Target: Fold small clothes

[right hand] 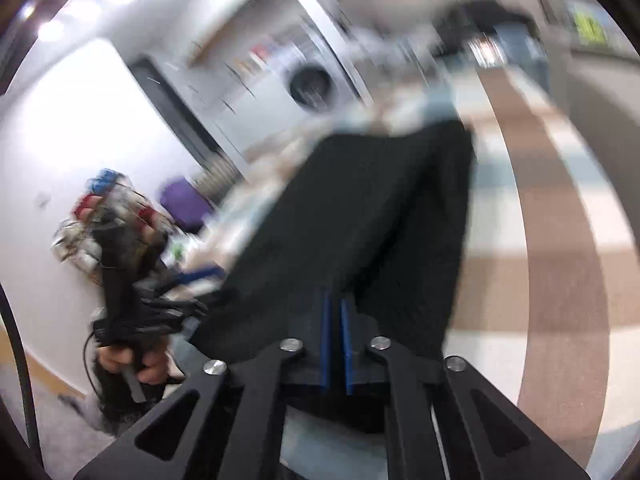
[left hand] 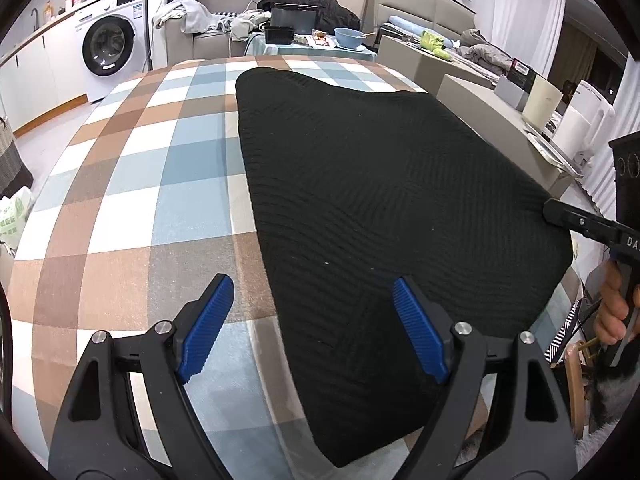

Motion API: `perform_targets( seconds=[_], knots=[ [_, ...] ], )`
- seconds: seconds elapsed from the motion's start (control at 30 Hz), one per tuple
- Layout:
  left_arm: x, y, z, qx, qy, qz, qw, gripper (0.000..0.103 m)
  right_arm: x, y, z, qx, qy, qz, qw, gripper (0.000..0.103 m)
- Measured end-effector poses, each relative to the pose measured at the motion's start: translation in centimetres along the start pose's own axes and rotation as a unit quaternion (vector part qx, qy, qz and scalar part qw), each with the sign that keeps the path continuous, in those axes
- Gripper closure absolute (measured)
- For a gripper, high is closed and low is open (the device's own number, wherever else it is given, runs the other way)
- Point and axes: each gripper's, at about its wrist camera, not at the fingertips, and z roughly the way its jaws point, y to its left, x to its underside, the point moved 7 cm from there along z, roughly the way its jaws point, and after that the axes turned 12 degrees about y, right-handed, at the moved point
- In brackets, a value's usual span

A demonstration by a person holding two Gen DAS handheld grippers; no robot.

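A black ribbed knit garment point(left hand: 380, 208) lies flat on the checked tablecloth point(left hand: 140, 184). My left gripper point(left hand: 314, 292) is open and hovers over the garment's near left edge, with one blue pad above the cloth and the other above the knit. My right gripper point(left hand: 554, 210) comes in from the right at the garment's right edge. In the blurred right wrist view its blue pads point(right hand: 335, 300) stand almost together, pinching the black garment point(right hand: 380, 208), which rises toward them. The left gripper point(right hand: 132, 280) and the hand point(right hand: 132, 364) holding it show at the left there.
A washing machine point(left hand: 110, 46) stands at the back left, and a sofa with heaped clothes behind the table. A small table holds a blue bowl point(left hand: 347, 37) and a black basket point(left hand: 279, 35). Boxes and appliances point(left hand: 540, 100) line the right side.
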Motion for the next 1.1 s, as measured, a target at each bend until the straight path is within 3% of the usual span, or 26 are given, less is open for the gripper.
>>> perform_targets(
  seconds=[0.2,0.3,0.37,0.5,0.53,0.57,0.6,0.67,0.77,1.1],
  knots=[
    [1.3,-0.6,0.3,-0.002,0.015,0.010,0.9998,0.023,1.6,-3.2,2.4,0.033,0.055,0.059,0.996,0.097],
    [1.8,-0.5,0.3,0.009,0.023,0.000,0.9997,0.023,1.4,-3.0,1.4,0.046,0.038,0.056,0.997,0.073],
    [2.4,-0.6,0.3,0.024,0.030,0.000,0.9993,0.023,1.3,-3.2,0.5,0.065,0.024,0.056,0.996,0.047],
    [3.4,-0.3,0.2,0.044,0.028,-0.009,0.9986,0.025,2.2,-4.0,0.7,0.049,0.043,0.073,0.995,0.047],
    [3.6,-0.4,0.1,0.059,0.023,-0.012,0.9979,0.036,2.3,-3.9,1.1,0.041,0.048,0.077,0.995,0.047],
    [3.6,-0.6,0.0,0.070,0.020,-0.010,0.9973,0.056,2.5,-3.7,1.4,0.038,0.054,0.074,0.995,0.047],
    [3.6,-0.7,0.2,0.077,0.022,-0.007,0.9968,0.062,2.6,-3.3,1.8,0.040,0.057,0.069,0.995,0.047],
    [3.3,-0.9,0.0,0.064,0.015,0.002,0.9979,0.080,2.4,-2.8,2.6,0.052,0.065,0.051,0.995,0.065],
    [2.8,-0.8,0.1,0.055,0.012,0.003,0.9984,0.084,1.9,-2.4,3.5,0.056,0.066,0.045,0.995,0.075],
    [-3.0,3.4,1.2,-0.014,-0.019,-0.044,0.9988,0.085,-3.8,-2.1,8.3,0.106,0.066,0.023,0.992,0.076]
  ],
)
